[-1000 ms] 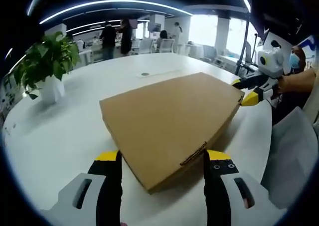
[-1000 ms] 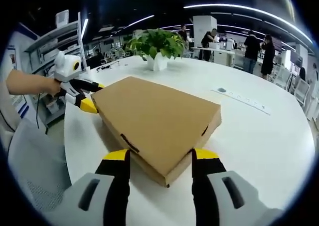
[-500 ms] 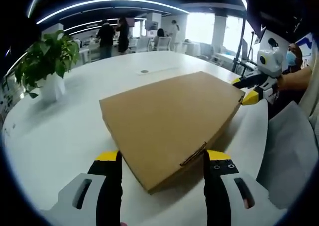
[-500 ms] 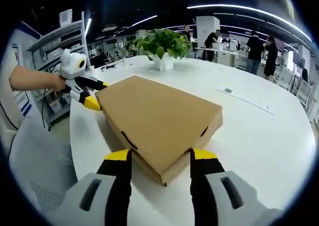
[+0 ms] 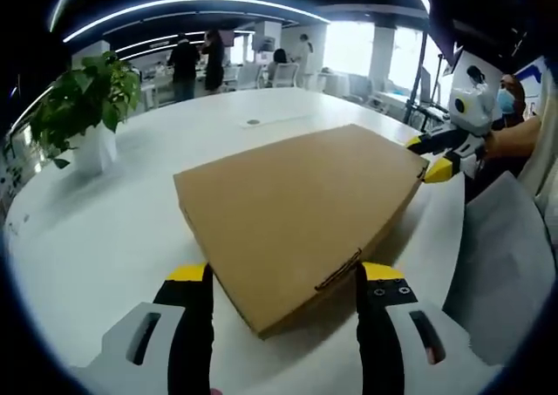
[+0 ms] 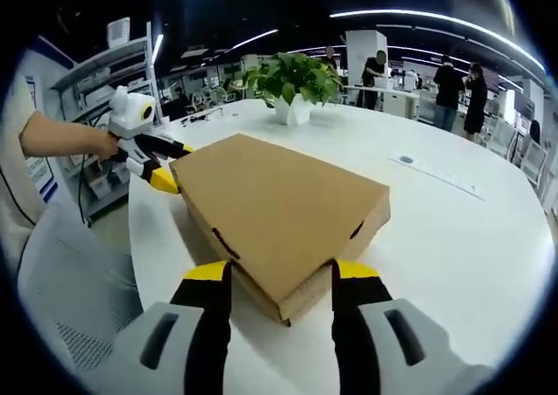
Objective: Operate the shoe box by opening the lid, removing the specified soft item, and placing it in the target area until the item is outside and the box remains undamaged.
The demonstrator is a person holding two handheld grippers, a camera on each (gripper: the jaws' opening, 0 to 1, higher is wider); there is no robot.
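Right now we hold the left gripper (image 5: 283, 282) apart, jaws astride one corner of the closed shoe box (image 5: 296, 207). Our right gripper (image 6: 279, 277), also apart, straddles the opposite corner. Beyond, the box lies flat on the white tabletop (image 6: 453, 229), near a potted plant (image 6: 292, 85).

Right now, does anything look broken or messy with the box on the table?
Nothing stands out. The cardboard shoe box lies flat and closed on the white table, with no dents or tears that I can see. Each open claw, left and right, straddles a corner of it. The potted plant stands upright.
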